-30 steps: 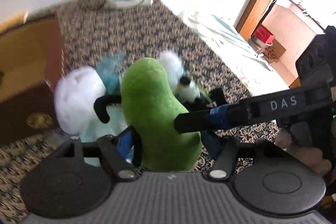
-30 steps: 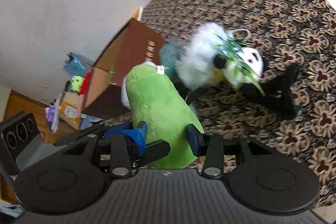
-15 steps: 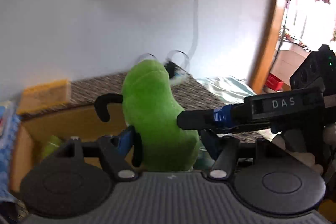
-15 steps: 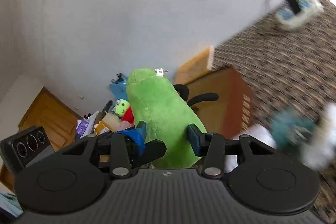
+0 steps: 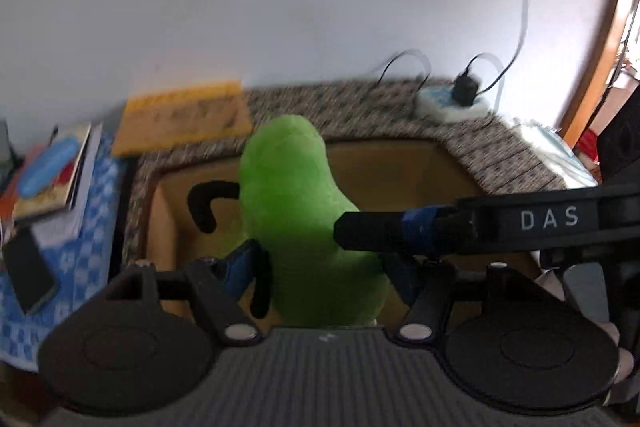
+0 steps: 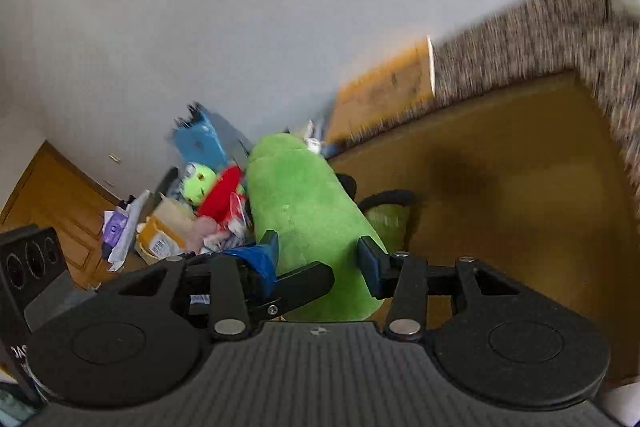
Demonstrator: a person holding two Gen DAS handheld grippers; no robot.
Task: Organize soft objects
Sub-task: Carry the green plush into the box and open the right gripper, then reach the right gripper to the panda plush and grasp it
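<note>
A green pickle-shaped plush (image 5: 296,203) with thin black arms hangs in the air over an open cardboard box (image 5: 404,167). My left gripper (image 5: 324,271) is shut on its lower body, blue pads pressing in from both sides. My right gripper (image 6: 318,261) is shut on the same plush (image 6: 304,211), and one of its fingers (image 5: 396,231) crosses the left wrist view from the right. In the right wrist view the box's brown inside (image 6: 500,187) lies to the right of the plush. The bottom of the plush is hidden behind the gripper bodies.
The box sits on a patterned cover (image 5: 504,147), with a power strip and charger (image 5: 452,103) by the wall. A yellow box flap (image 5: 184,119) stands behind. Books (image 5: 52,167) and a phone (image 5: 28,271) lie on a blue checked cloth. Small toys (image 6: 200,183) and clutter sit left of the box.
Both grippers have carried the green plush sideways, away from the white and panda toys on the patterned cover, to above the open box. Their grip has not changed.
</note>
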